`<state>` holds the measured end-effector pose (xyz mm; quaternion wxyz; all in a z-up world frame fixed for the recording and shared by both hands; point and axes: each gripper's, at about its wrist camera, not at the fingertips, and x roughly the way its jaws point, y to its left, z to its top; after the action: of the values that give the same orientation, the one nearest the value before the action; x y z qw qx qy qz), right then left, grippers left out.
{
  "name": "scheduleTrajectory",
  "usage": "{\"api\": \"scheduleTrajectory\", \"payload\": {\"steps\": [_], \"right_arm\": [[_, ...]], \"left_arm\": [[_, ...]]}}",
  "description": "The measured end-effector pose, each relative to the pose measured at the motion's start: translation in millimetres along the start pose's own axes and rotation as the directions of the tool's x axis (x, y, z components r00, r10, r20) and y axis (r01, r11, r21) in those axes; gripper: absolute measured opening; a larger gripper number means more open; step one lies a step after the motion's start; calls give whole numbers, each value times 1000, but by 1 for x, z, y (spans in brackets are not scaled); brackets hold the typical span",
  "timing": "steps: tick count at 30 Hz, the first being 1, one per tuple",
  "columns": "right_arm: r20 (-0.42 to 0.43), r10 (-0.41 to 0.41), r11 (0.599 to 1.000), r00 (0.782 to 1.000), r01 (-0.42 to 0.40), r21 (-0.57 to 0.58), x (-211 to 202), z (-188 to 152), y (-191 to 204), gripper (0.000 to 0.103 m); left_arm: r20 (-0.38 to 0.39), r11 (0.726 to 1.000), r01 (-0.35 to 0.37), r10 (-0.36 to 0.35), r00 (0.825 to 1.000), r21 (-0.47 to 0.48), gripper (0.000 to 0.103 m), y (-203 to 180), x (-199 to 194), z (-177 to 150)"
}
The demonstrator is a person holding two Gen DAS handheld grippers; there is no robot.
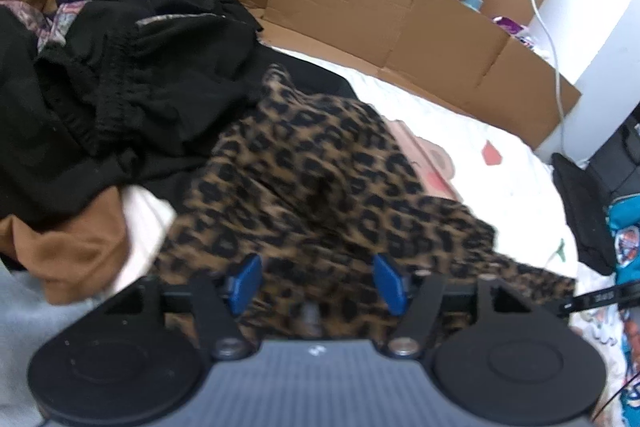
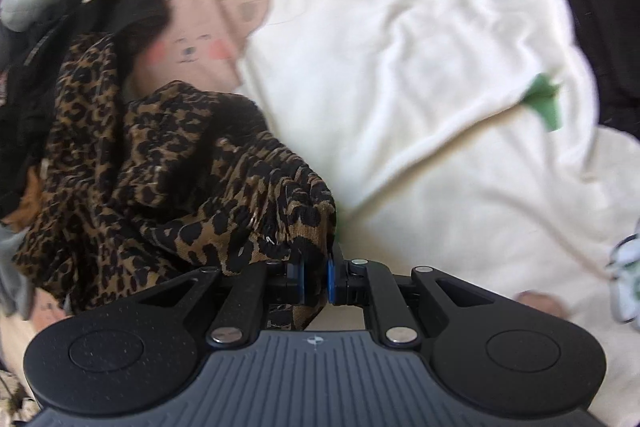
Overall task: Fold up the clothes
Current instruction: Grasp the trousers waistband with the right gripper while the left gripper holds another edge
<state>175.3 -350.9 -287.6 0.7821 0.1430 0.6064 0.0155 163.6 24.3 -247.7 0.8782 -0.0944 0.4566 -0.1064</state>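
A leopard-print garment (image 1: 320, 179) lies rumpled over the white printed bedspread (image 1: 472, 131). My left gripper (image 1: 316, 279) hovers just above it with its blue pads (image 1: 246, 279) spread wide and nothing pinched between them. In the right wrist view the same leopard-print garment (image 2: 168, 187) trails off to the left, and my right gripper (image 2: 315, 277) is shut on its gathered edge, the cloth bunched between the blue pads (image 2: 331, 279).
A heap of black clothes (image 1: 112, 83) with a brown piece (image 1: 68, 251) lies left of the garment. Flattened cardboard (image 1: 380, 11) lines the far side of the bed. A dark bag (image 1: 584, 203) and a white cable (image 1: 548, 39) sit at the right. Black fabric (image 2: 600, 39) borders the bedspread (image 2: 420, 47).
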Motion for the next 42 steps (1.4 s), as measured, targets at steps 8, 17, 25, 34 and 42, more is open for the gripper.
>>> {"api": "scheduleTrajectory", "payload": {"steps": [8,17,25,34,42], "right_arm": [[15,-130,991,991,130,-24,-14,19,-40,8],[47,-177,984,983,178,-13,-26,32,-59,8],[46,-158,987,986,158,9,-24,26,-60,9],[75,-137,989,988,132,72,-16,9,-64,27],[112,-104,958,988,69,277,-9,-17,-74,46]], "left_arm": [[-10,998,-46,46,999,45,82,2,26,12],[-13,998,-61,62,998,27,87,5,68,17],[-101,997,-75,76,992,12,74,19,95,10],[-60,998,-62,60,996,-27,74,30,101,12],[-6,998,-63,63,998,-11,71,31,96,26]]}}
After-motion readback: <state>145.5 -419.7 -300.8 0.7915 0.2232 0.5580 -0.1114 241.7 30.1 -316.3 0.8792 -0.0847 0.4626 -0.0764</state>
